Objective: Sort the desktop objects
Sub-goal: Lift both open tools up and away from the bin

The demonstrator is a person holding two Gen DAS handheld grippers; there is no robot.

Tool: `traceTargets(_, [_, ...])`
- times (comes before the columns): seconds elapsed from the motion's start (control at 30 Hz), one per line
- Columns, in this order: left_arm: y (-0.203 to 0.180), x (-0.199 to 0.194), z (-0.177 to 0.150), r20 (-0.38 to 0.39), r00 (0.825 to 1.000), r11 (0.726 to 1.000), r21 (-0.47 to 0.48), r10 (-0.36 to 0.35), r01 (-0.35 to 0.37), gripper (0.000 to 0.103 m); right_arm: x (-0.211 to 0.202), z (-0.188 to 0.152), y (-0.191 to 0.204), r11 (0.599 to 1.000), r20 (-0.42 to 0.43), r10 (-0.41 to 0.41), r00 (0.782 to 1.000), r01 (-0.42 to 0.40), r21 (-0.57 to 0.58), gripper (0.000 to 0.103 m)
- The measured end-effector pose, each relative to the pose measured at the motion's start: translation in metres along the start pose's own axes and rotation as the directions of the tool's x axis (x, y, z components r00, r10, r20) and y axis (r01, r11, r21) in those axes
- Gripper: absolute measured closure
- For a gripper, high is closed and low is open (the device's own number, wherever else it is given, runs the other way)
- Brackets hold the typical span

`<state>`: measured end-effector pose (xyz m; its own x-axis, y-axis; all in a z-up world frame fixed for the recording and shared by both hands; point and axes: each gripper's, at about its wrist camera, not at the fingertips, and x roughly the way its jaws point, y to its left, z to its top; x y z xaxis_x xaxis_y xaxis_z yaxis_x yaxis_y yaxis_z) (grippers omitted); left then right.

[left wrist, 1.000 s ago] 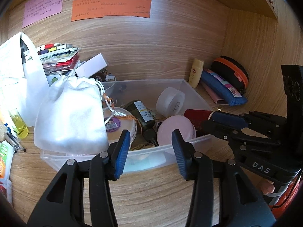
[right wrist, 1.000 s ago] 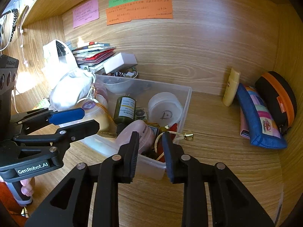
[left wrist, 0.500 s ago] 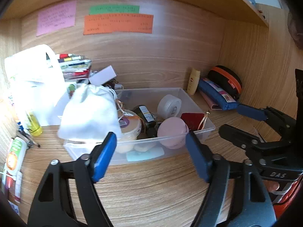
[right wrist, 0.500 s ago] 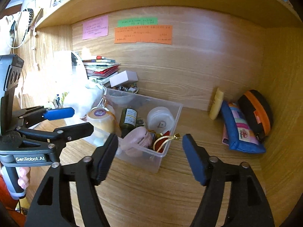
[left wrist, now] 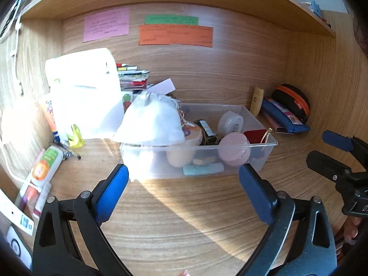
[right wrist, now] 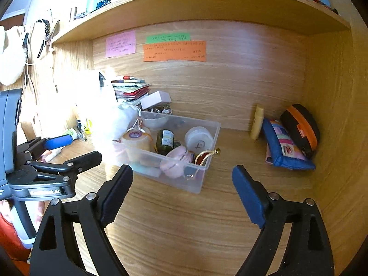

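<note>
A clear plastic bin [left wrist: 264, 154] [right wrist: 202, 179] stands on the wooden desk. It holds a white drawstring pouch [left wrist: 151, 119], a pink round case [left wrist: 233, 149] [right wrist: 176, 162], a dark green bottle [right wrist: 165, 139], a white round jar [left wrist: 230, 124] [right wrist: 199, 140] and a red item with a gold cord [left wrist: 256, 135]. My left gripper [left wrist: 184, 195] is open and empty, in front of the bin. My right gripper [right wrist: 182, 194] is open and empty, in front of the bin's right end. Each gripper also shows in the other's view.
A blue pencil case [right wrist: 283, 148], a black-and-orange pouch [right wrist: 301, 126] and a yellow tube [right wrist: 257, 122] lie at the back right. A white bag [left wrist: 85, 92], stacked booklets [left wrist: 133, 78] and tubes [left wrist: 44, 163] crowd the left. Coloured notes [left wrist: 176, 34] hang on the back wall.
Both grippers have opened wide and pulled back from the bin. The red item with the gold cord now lies in the bin's right end.
</note>
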<state>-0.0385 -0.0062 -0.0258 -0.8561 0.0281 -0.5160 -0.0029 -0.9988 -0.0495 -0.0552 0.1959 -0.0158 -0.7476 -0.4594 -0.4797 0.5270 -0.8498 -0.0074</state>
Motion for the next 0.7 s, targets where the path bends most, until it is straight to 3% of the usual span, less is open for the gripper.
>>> traceTargets(0.7, [-0.014, -0.014, -0.012, 0.036, 0.999, 0.999, 0.031, 0.010, -0.011, 0.004, -0.005, -0.014, 0.003, 0.999, -0.031, -0.017, 0.999, 0.018, 0.039, 0.016])
